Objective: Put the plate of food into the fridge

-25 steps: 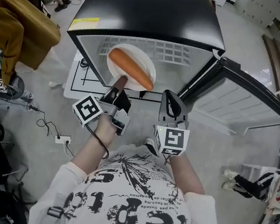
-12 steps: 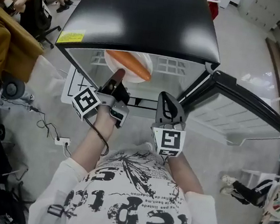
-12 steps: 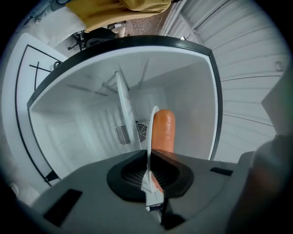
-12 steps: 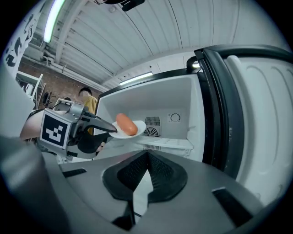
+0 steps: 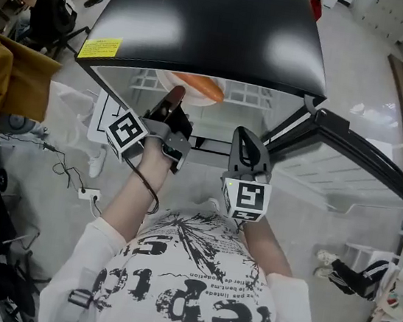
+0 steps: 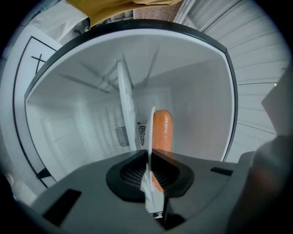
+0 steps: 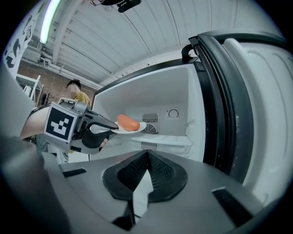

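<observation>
- The white plate (image 5: 177,81), carrying an orange sausage (image 5: 203,87), sits mostly under the black top of the open fridge (image 5: 213,24). A second ago it was in full view in front of the opening.
- Seen from the right gripper view, the plate (image 7: 136,128) is held level inside the upper compartment, just above the white shelf (image 7: 165,139). Whether it touches the shelf cannot be told.
- The left tongs (image 5: 173,100) pinch the plate's near rim, and the thin white edge (image 6: 151,132) is clamped between their pads. The sausage (image 6: 161,130) lies just beyond them.
- These tongs have moved forward with the plate and now reach the fridge's front edge.
- The right tongs (image 5: 244,142) are pressed together on nothing. They hover outside the opening beside the hinge, much where they were.
- The fridge door (image 5: 359,153) stays swung wide to the right.
</observation>
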A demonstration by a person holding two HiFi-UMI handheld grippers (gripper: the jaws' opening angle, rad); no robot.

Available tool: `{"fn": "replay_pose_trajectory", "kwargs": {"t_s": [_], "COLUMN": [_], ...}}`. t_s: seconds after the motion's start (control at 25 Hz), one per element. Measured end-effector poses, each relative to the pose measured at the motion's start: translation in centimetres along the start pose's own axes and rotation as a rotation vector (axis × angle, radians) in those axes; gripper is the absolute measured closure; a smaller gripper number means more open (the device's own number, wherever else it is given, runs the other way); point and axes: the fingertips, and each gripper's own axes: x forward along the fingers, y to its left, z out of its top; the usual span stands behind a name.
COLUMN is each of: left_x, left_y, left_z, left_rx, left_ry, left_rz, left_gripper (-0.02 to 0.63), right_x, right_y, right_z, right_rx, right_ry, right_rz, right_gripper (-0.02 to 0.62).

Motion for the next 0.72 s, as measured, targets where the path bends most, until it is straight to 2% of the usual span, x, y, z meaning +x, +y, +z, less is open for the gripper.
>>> {"fn": "replay_pose_trajectory", "kwargs": {"t_s": [0.2,0.28,0.48,0.56,0.72], "left_x": [0.4,0.4,0.4,0.3,0.4], "left_y": [-0.4,-0.7,-0.8,-0.7,-1.2], "left_z": [0.1,0.2,0.4,0.4,0.0], "left_rx": [-0.025,-0.027,-0.096,-0.050,0.213], "left_ry": [-0.014,-0.022,-0.039,-0.033,0.006], "left_rz": [0.011,0.021,0.008,0.029,0.106], "left_gripper": [0.578,0.560,0.545,0.545,0.538], "right_x": [0.2,0.2,0.3,0.4,0.5], "right_y": [0.0,0.2,0.5,0.5,0.7], "right_z": [-0.1,-0.2,-0.1,0.0,0.0], "right_rx": [-0.010,-0.012,-0.017,-0.019,-0.026], "right_ry": [0.001,0.004,0.005,0.002,0.004], "right_rz": [0.003,0.008,0.018,0.020,0.024], "right_gripper": [0.595,0.595,0.595,0.595,0.595]}}
